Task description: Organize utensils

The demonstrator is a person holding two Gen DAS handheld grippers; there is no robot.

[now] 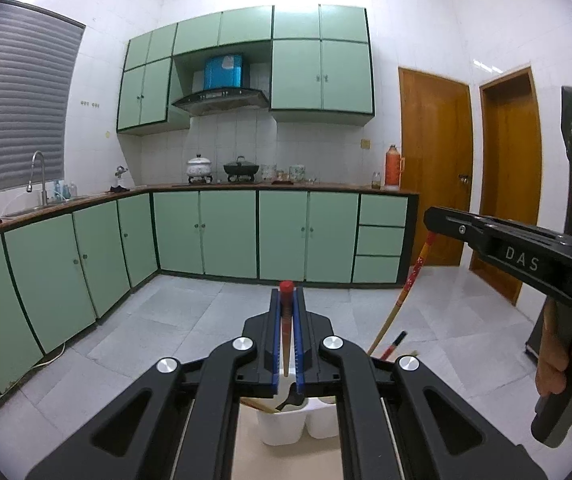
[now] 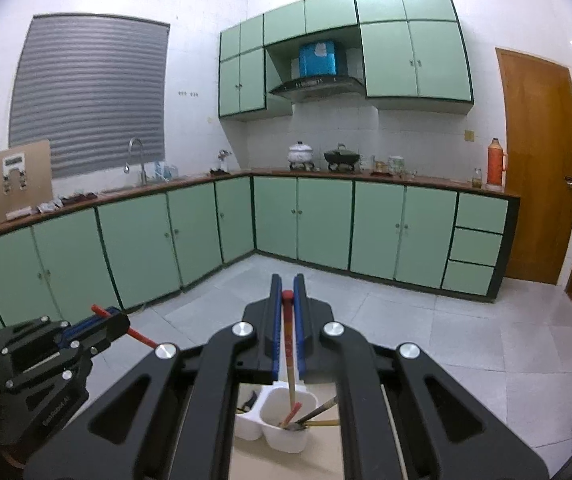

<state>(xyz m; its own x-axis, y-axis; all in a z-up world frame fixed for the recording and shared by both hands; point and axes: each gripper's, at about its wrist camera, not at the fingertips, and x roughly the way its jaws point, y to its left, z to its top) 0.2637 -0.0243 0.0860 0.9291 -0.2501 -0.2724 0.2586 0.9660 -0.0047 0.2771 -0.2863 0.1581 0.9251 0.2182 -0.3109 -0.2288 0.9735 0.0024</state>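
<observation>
My left gripper (image 1: pixel 287 298) is shut on a red-topped wooden chopstick (image 1: pixel 286 320) that points down toward a white two-cup utensil holder (image 1: pixel 281 420). My right gripper (image 2: pixel 287 294) is shut on a second red-topped chopstick (image 2: pixel 289 344) whose lower end stands in the holder's right cup (image 2: pixel 286 430) with several other utensils. The right gripper also shows in the left wrist view (image 1: pixel 430 216), holding its chopstick (image 1: pixel 402 292) upright. The left gripper also shows in the right wrist view (image 2: pixel 115 318).
The holder stands on a beige tabletop (image 2: pixel 322 460). Beyond lies a tiled floor (image 2: pixel 426 340), green cabinets (image 2: pixel 298 216) with pots on the counter, and wooden doors (image 1: pixel 434 160) at right.
</observation>
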